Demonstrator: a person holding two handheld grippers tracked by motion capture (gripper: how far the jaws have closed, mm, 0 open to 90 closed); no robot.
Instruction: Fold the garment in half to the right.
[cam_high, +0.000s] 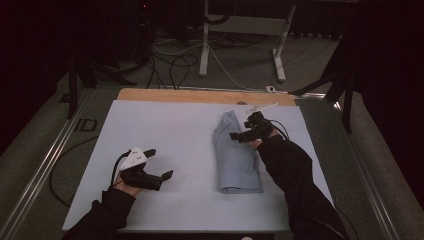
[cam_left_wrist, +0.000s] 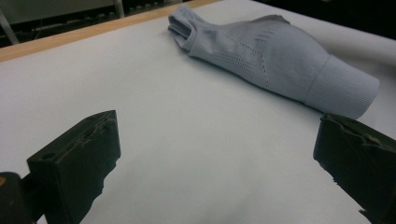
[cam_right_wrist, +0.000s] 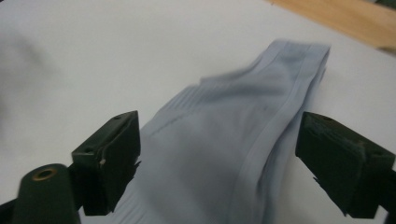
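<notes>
A light blue garment (cam_high: 236, 155) lies folded into a long strip on the white sheet (cam_high: 170, 125), right of the middle. My right gripper (cam_high: 243, 128) hovers over the garment's far right part, jaws wide apart. In the right gripper view the garment (cam_right_wrist: 219, 158) spreads below and between the open jaws of the right gripper (cam_right_wrist: 219, 123), and the pads do not press on it. My left gripper (cam_high: 160, 163) stands open over bare sheet at the near left, well apart from the cloth. In the left gripper view the left gripper (cam_left_wrist: 217, 126) holds nothing, and the garment (cam_left_wrist: 271, 60) lies farther off.
The sheet covers a wooden table whose far edge (cam_high: 200, 95) shows bare. Metal rails (cam_high: 45, 160) run along both sides. On the floor beyond stand white desk legs (cam_high: 204, 45), loose cables (cam_high: 172, 65) and dark stand legs (cam_high: 345, 85).
</notes>
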